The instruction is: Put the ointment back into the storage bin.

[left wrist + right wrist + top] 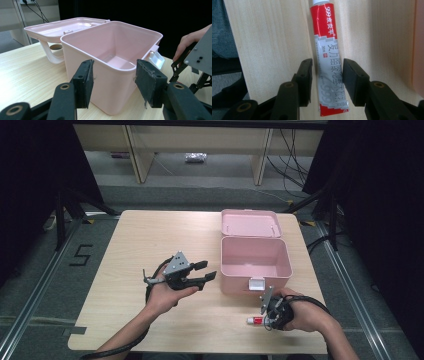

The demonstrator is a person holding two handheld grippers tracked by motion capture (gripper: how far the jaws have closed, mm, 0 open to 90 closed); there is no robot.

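From above I see my right tool [270, 320] low at the near right edge of the surface [150, 235], over a red and white tube [255, 320] lying flat. Its own view shows more: the tube [329, 65] lies between the open pads [305, 75], a gap on each side, nothing gripped; its cap is cut off at the top. My left tool [202, 272] hovers open and empty, left of the pink box [255, 270]. Its view shows the box's [112, 45] bare inside, with the lid [62, 27] thrown back on the far side.
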